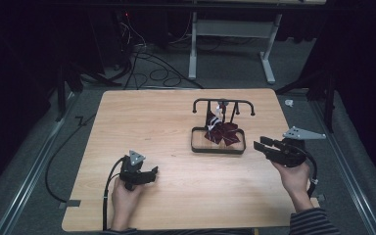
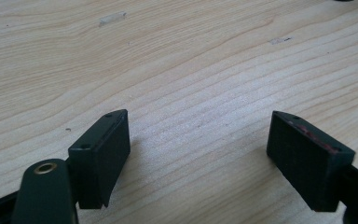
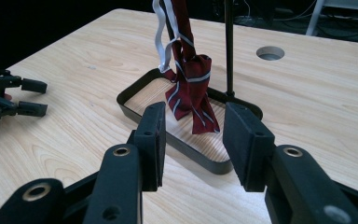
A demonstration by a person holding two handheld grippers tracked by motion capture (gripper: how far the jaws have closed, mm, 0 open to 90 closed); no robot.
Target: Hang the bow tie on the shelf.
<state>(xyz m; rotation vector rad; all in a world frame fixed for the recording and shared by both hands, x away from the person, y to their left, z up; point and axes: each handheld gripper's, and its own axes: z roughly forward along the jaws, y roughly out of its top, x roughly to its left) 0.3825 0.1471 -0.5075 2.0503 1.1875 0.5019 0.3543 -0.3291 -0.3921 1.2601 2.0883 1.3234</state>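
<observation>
- My left claw (image 1: 152, 172) rests wide apart and empty on the bare tabletop (image 1: 166, 127), well away from the work.
- My right claw (image 3: 193, 140) stands wide, holding nothing, aimed at the striped maroon tie (image 3: 191, 88) hanging from the black stand (image 1: 223, 102) into its tray (image 3: 142, 88).
- Risk, as I judge it: closing low catches the tray rim, tipping the stand; pulling snags the white strap (image 3: 161, 42).
- No readable writing anywhere.

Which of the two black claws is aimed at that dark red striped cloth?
The right gripper, at the table's right edge, points at the red cloth hanging on the black stand. The left gripper faces bare wood.
</observation>
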